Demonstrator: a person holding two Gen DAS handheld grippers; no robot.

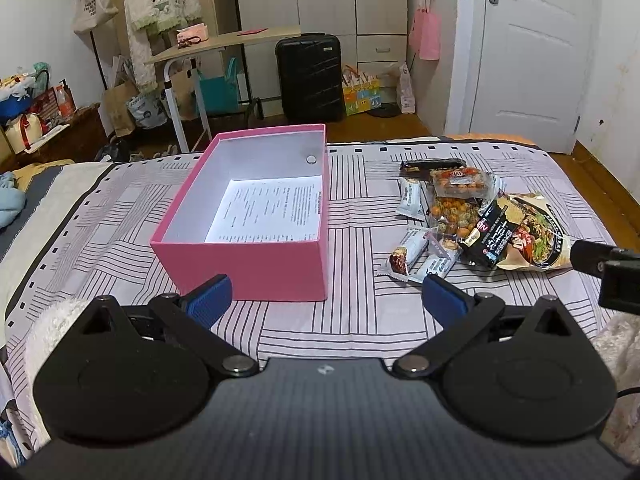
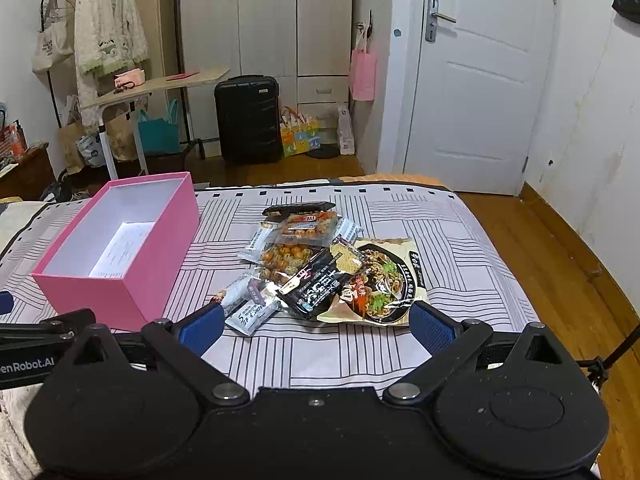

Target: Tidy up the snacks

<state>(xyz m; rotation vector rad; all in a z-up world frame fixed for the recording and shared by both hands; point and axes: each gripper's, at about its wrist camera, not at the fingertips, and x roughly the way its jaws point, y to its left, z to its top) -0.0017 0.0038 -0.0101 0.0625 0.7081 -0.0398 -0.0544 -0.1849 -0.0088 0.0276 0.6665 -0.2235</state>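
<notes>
On the bed, both the left gripper and right gripper gape empty beside snacks

**Clearances on the bed**

Bare bedspread lies open before both tongs. Pink box blocks the left side; its top is open. Snack pile crowds the right. A narrow lane runs between them.

An open pink rectangular cardboard box, white inside, holds only a printed paper sheet flat on its bottom. At its 3 o'clock lies a loose heap of crinkly plastic snack packets, overlapping, largest noodle bag nearest
</notes>
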